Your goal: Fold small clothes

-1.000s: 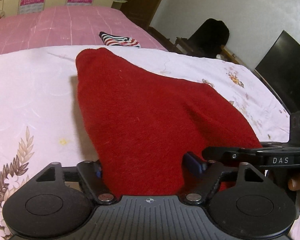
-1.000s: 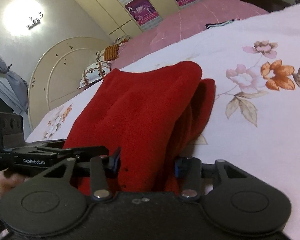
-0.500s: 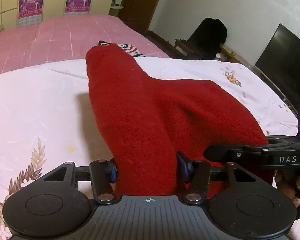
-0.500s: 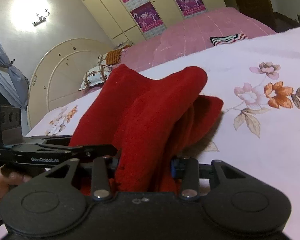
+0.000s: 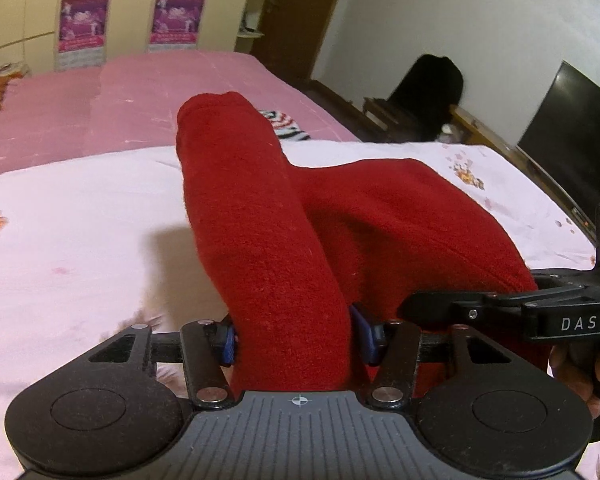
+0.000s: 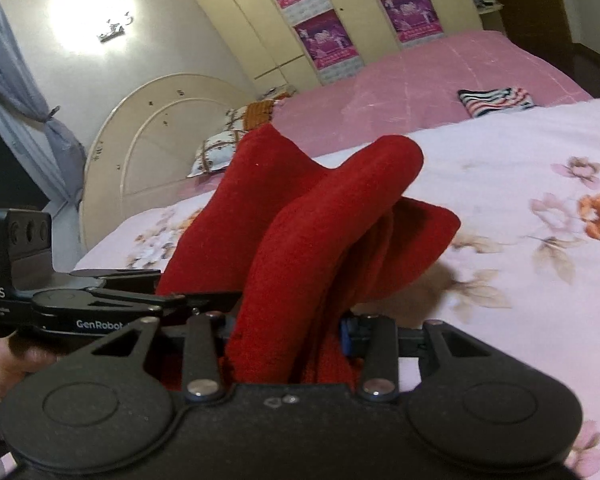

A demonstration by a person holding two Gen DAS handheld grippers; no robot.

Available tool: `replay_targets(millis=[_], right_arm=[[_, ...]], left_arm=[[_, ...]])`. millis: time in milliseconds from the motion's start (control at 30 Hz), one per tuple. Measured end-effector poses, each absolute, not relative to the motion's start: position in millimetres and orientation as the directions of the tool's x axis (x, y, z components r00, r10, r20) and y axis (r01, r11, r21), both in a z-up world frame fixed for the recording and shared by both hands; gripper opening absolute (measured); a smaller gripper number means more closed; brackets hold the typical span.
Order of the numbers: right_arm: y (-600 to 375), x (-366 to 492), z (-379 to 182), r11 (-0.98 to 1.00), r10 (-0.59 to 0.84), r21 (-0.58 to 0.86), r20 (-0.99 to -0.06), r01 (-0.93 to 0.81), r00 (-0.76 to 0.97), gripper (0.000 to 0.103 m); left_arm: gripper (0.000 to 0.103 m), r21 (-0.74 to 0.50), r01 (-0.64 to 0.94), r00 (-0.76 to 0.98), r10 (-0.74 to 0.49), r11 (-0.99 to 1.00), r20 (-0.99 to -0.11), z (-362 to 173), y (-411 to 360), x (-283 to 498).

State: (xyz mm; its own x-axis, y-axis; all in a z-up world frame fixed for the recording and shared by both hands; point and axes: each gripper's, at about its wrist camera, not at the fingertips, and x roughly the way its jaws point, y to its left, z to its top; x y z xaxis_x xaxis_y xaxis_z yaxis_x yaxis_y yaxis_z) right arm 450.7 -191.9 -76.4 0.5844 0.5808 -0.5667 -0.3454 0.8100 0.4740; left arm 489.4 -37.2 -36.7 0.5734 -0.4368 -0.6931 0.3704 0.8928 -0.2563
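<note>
From my left wrist view, my left gripper [image 5: 296, 336] is clamped on the near edge of the red garment [image 5: 268, 240]; the blue pads press into the cloth from both sides. The piece rises from my fingers as a thick roll that runs straight ahead, away from me, over the floral bedspread [image 5: 60, 232]. Its far tip is lifted clear of the bed, I judge, from the shadow under it. A second lobe of the same cloth spreads off to the right and runs down to my right gripper [image 5: 472, 312], which sits just beside me at the same near edge. A striped item [image 5: 286, 128] lies well beyond, on the pink cover.

From my right wrist view, my right gripper [image 6: 288, 332] is likewise closed on the red garment [image 6: 300, 248], bunched between my fingers. The cloth stands up and forward in two humps, with a lower flap hanging right toward the floral bedspread [image 6: 520, 160]. My left gripper [image 6: 112, 300] is close on the left, level with me.

So both hands hold the near edge side by side, and the long axis points away from me. I judge that the coming fold must carry this edge forward along that axis, with both hands travelling together, since neither is nearer the far end.
</note>
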Motion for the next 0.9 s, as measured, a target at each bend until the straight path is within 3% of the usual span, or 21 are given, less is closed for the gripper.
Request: replay_targets(millis=[533, 900], right_arm=[[-84, 449, -65, 0.733, 0.679, 0.491, -0.556, -0.470, 0.479, 0.039], [-42, 451, -74, 0.708, 0.702, 0.503, -0.574, -0.495, 0.421, 0.039]], left_arm=[[0.054, -0.213, 0.186, 0.631, -0.282, 0.959, -0.723, -29, 80, 430], [0.054, -0.195, 0.125, 0.617, -0.230, 0.973, -0.753, -49, 112, 421]])
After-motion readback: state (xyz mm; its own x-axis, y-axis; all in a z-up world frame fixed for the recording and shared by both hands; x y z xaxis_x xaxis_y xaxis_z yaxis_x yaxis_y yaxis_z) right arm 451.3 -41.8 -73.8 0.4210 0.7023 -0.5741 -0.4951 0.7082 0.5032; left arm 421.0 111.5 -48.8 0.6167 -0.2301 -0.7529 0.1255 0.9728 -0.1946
